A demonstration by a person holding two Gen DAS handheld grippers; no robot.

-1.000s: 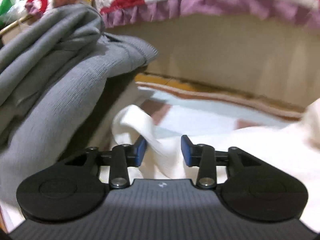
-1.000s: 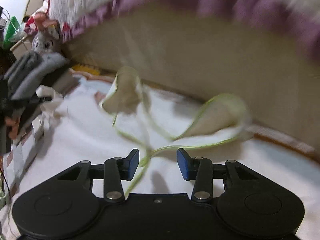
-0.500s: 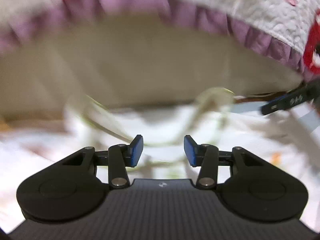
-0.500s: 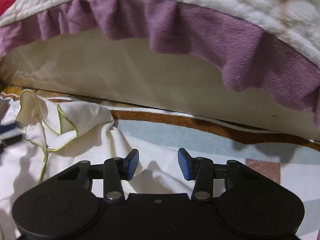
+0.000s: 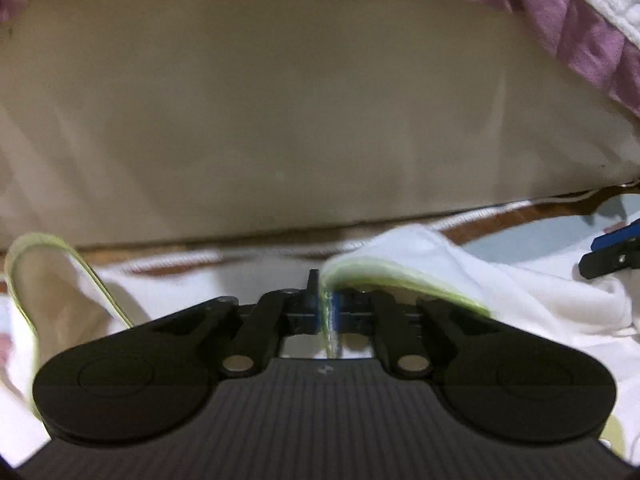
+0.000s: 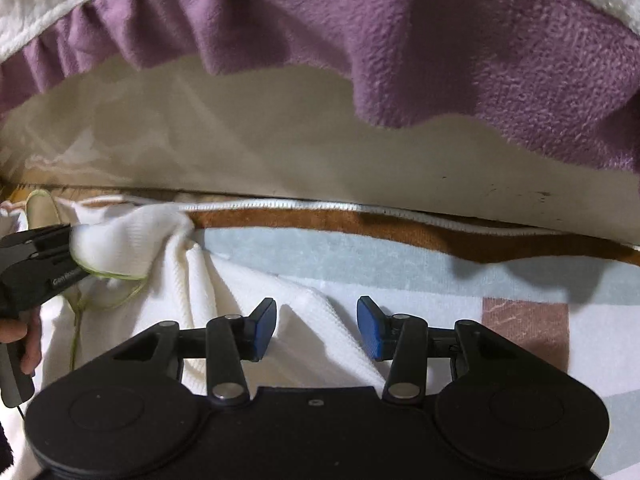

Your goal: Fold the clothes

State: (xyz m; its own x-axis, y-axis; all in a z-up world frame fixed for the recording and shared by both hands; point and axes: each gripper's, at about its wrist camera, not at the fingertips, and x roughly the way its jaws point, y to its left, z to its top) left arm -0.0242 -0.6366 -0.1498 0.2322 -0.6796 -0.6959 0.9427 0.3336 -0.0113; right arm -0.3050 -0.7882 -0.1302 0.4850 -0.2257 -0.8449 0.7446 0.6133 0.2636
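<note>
A white ribbed garment point(image 5: 420, 252) with pale green trim lies crumpled on a patterned blanket. My left gripper point(image 5: 328, 306) is shut on its green-trimmed edge, which runs up between the blue pads. The right wrist view shows that same gripper point(image 6: 74, 248) at the left, pinching a raised corner of the garment point(image 6: 240, 292). My right gripper point(image 6: 316, 324) hovers open over a ridge of the white cloth near the garment's right side; its pads do not press on the fabric. One fingertip of the right gripper point(image 5: 612, 248) shows at the left wrist view's right edge.
The blanket point(image 6: 400, 256) has light blue, brown and white blocks. Just behind the garment rises a beige bed side point(image 6: 280, 140), overhung by a purple frill point(image 6: 480, 60) of a white quilt. A hand point(image 6: 24, 344) holds the left gripper's handle.
The left gripper swung away from a grey clothes pile to the garment's green-trimmed edge and shut on it. The right gripper moved rightwards along the garment, staying open.
</note>
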